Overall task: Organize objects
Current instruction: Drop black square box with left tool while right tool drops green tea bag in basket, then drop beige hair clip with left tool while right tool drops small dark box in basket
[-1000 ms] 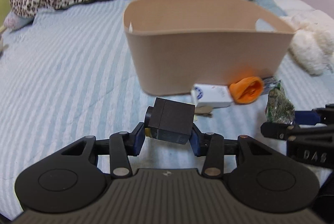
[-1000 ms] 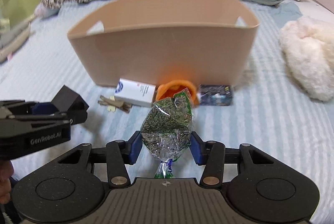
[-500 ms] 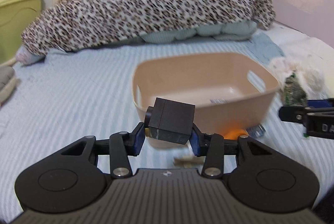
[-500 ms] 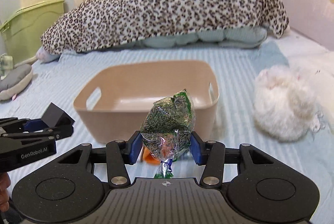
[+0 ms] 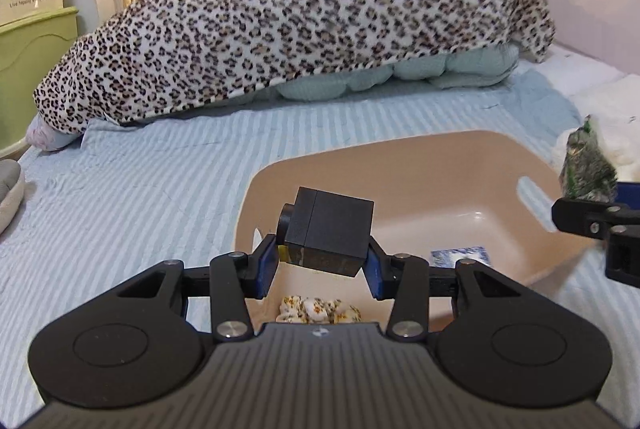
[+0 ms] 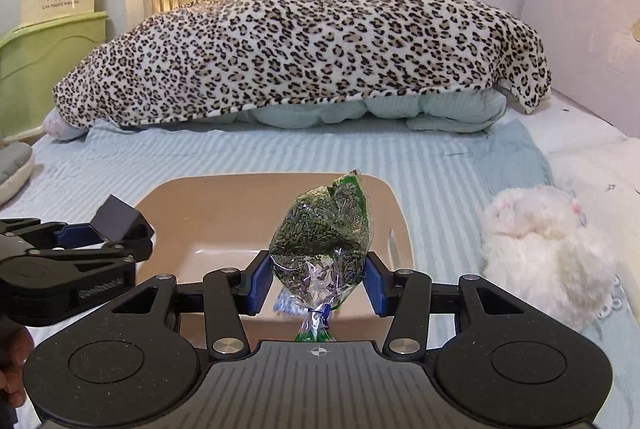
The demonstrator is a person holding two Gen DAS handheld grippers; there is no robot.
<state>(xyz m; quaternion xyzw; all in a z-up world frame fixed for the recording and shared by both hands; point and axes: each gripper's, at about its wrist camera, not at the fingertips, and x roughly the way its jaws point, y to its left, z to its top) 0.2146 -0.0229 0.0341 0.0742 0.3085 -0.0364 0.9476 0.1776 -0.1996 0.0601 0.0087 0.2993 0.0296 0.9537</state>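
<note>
Left wrist view
- Left gripper: its two blue pads are closed on a black box, which sits a little tilted between them.
- Place of the box: it is in the air over the near-left part of the beige bin, inside the line of the rim.
- In the bin: a small flowered cloth item at the near wall, and a blue-white packet on the floor toward the near-right corner.
- Carrier: the bin stands on the striped bed, toward its near right; a leopard blanket fills the far edge.

Right wrist view
- Right gripper: the pads press both sides of a clear bag of dark green dried material (its knotted neck points down to the camera).
- Place of the bag: it hangs over the near-right part of the bin.
- Beside: a white fluffy toy lies on the bed just right of the bin.

Step and next move
- Step (my judgement): both things are carried and are now above the bin, so the placing is in hand.
- Next: lower each one a little and open the pads; the box should land away from the cloth item, and the soft bag needs a wide opening so that it does not cling.
</note>
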